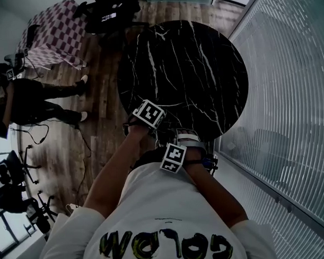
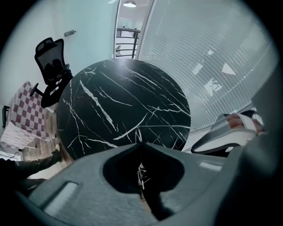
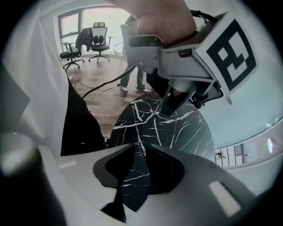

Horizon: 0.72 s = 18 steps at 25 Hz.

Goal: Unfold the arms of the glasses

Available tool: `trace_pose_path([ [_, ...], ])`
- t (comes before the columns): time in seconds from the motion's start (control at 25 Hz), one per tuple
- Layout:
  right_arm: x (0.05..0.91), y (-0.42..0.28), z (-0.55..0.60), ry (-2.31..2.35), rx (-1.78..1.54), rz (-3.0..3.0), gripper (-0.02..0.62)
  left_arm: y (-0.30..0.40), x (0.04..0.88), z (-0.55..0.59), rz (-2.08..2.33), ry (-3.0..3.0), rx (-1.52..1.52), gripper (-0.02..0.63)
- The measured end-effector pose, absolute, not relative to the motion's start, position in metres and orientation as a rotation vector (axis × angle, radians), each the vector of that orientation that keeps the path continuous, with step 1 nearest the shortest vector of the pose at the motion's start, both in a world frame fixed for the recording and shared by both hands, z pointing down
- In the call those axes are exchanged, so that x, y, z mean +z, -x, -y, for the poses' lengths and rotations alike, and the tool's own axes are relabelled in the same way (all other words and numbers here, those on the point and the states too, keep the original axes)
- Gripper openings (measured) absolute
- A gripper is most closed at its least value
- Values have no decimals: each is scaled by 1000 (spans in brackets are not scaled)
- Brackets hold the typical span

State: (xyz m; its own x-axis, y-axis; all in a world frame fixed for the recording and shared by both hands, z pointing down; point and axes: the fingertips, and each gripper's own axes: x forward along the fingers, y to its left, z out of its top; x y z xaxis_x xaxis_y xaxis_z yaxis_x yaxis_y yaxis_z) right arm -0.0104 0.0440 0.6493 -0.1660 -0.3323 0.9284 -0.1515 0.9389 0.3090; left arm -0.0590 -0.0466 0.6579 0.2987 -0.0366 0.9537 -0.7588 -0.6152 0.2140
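My left fingers (image 2: 90, 170) are pressed together. Pinched in the seam is a thin, wiry piece that I take for the glasses (image 2: 141, 174). So the pair sits in the left gripper (image 2: 141, 145) at the near edge of the black marble table (image 2: 124, 101). I cannot tell whether any part of it rests on the top.

The right gripper (image 3: 140, 148) has its jaws apart, with marble showing through the gap. A dark sliver lies low in that gap; I can't say what it is, and the pads press on nothing I can make out.

I'd expect the glasses to be light, thin and springy, with delicate hinges and lenses that are slick and easily marked. I'd keep the left pinch on the front frame near a hinge. With the right I'd take one arm partway along its length, squeeze gently, and swing it around the hinge rather than pull.

Both grippers point steeply down, with their marker cubes (image 1: 148, 112) just beside each other and my forearms tucked close to my chest. From the right gripper view the left hand (image 3: 163, 20) wraps its handle just above and ahead.

Beyond the table are wooden floor (image 1: 102, 92), a checked cloth (image 1: 54, 32) and a person standing (image 1: 35, 100).
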Motion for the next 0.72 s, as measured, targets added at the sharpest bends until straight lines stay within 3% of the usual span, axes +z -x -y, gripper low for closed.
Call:
trace_pose_path([
  [0.72, 650, 8, -55, -360, -81, 1776, 31, 65, 646, 70, 830, -1853, 1123, 2],
])
